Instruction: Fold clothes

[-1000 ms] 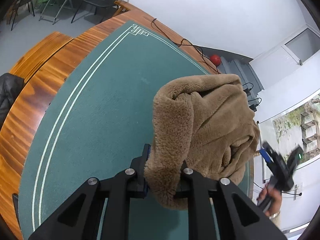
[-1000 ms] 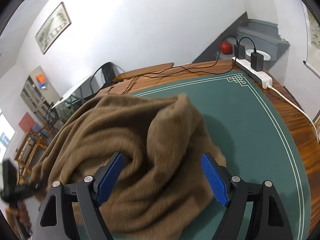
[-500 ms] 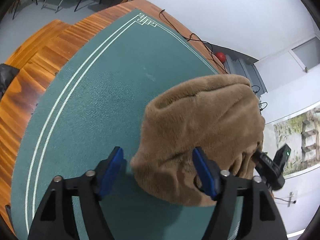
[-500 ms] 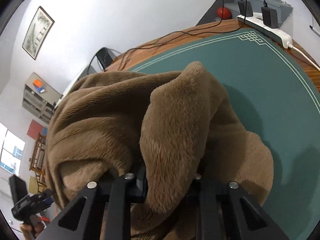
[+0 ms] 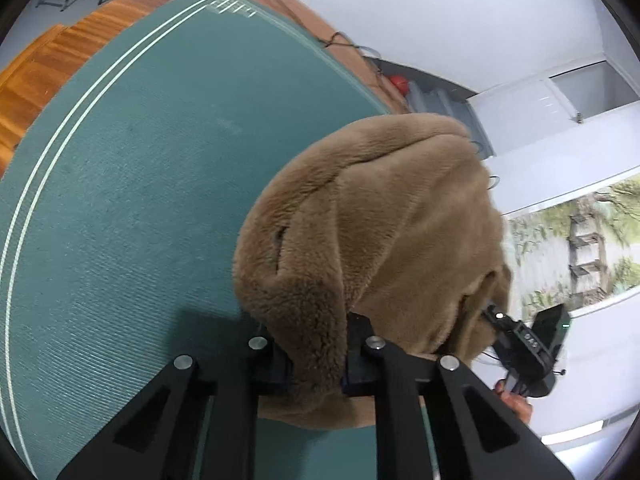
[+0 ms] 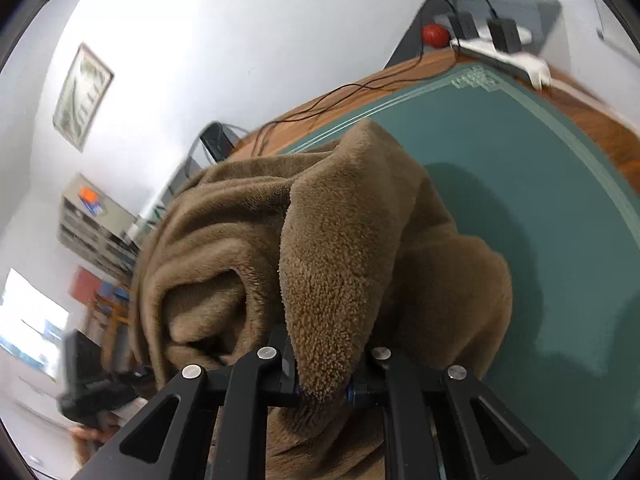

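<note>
One brown fleece garment (image 5: 380, 232), bunched and lifted above one desk (image 5: 120, 200) topped with a green mat edged in pale lines. Two tongs in play, both clenched on the fleece.

Left tongs (image 5: 316, 364): jaws drawn close together, pinching one thick fold of the garment between them; remaining fabric ballooning up and to the right, with a loose flap hanging below the jaws over the mat. At the far right of the left wrist view, the other tool's black body, its front buried in the fleece, with part of a hand (image 5: 516, 400) beneath it.

Right tongs (image 6: 324, 384): jaws likewise closed on one pointed flap of fleece (image 6: 344, 248) standing up between them; several deep rolls of fabric sagging to the left, more cloth drooping down between the tool's arms. One shadow of the bundle cast on the green mat to the right. Left tool visible low at the left edge of the right wrist view, blurred.

Around the desk: wooden border (image 6: 580, 112) outside the mat, one white power strip (image 6: 504, 56) carrying two black plugs, thin black cables (image 6: 340, 92) trailing across the wood, one red ball (image 6: 435, 34) by the wall, one framed picture (image 6: 82, 96) on the wall, one shelving unit (image 6: 92, 224) farther back.
</note>
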